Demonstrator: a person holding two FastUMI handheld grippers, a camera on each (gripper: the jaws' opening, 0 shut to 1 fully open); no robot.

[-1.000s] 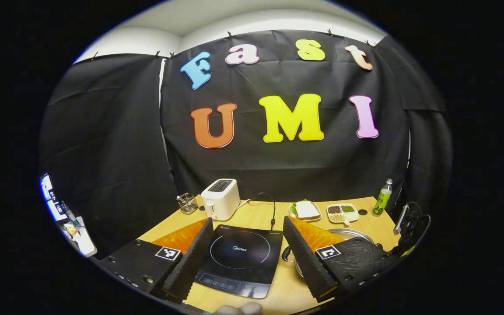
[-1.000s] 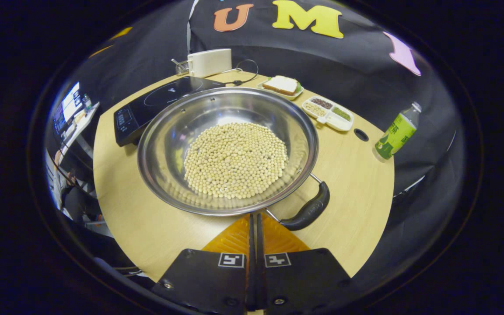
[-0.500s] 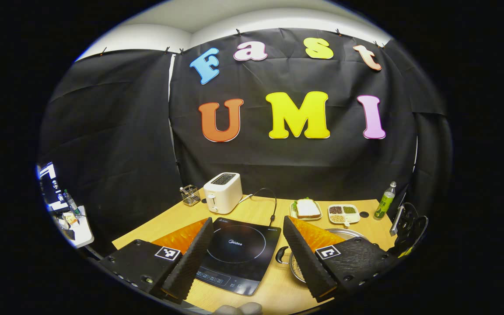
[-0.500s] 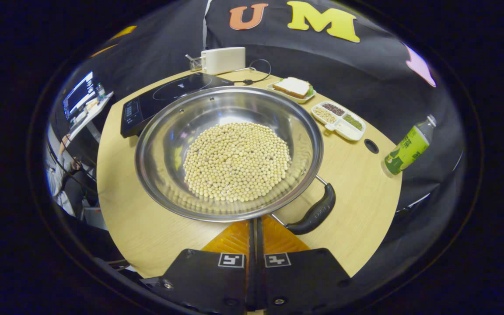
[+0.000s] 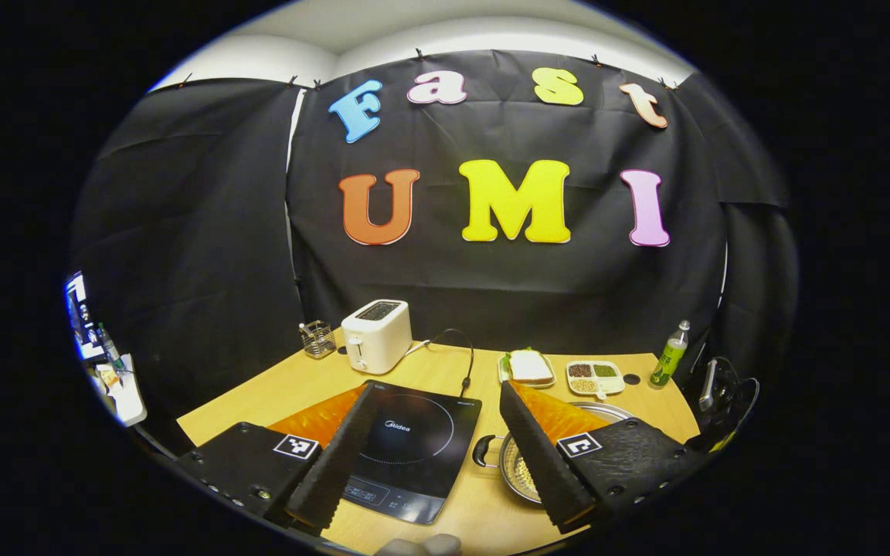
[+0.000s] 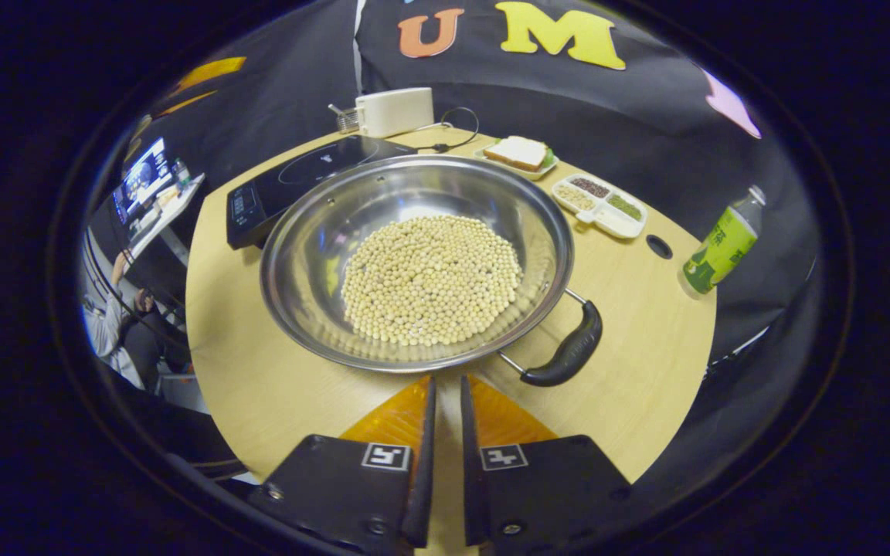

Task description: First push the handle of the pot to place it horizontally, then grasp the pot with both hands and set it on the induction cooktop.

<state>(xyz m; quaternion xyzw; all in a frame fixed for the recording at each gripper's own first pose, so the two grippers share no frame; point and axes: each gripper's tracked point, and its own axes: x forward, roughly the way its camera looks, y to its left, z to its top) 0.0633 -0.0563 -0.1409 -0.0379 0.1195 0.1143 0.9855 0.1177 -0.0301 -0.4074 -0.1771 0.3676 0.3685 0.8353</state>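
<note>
1. In the left gripper view, the left gripper (image 5: 429, 452) hovered above the wooden table (image 5: 445, 374) with its two fingers spread wide apart, nothing between them.
2. Framed in that gap lay the induction cooktop (image 5: 406, 448), flat on the table and bare on top.
3. Just to the right of the cooktop stood the pot (image 5: 522, 467), largely hidden behind the gripper's right finger; one small loop handle (image 5: 484, 451) pointed toward the cooktop and stopped a little short of its edge.
4. Beyond the cooktop stood a white toaster (image 5: 375, 335) with a wire basket (image 5: 316, 338) just to its left, and a black cord (image 5: 456, 355) ran from the cooktop's far edge toward the toaster.
5. To the right of the cooktop, farther back, lay a sandwich plate (image 5: 528, 366), a divided snack tray (image 5: 594, 375) and a green bottle (image 5: 667, 356).
6. In the right gripper view, the right gripper (image 6: 443, 386) was held low over the table (image 6: 259, 386), just short of the pot's (image 6: 314, 255) near rim, touching nothing; its fingers stood slightly parted, a narrow slit between them.
7. The pot sat on the table holding a heap of pale beans (image 6: 431, 278).
8. Its black handle (image 6: 568, 355) stuck out at the near right of the rim, lying level above the tabletop.
9. The cooktop (image 6: 290, 181) lay behind the pot to the left, apparently just behind its rim.
10. The bottle (image 6: 719, 243) stood well to the right of the pot.
</note>
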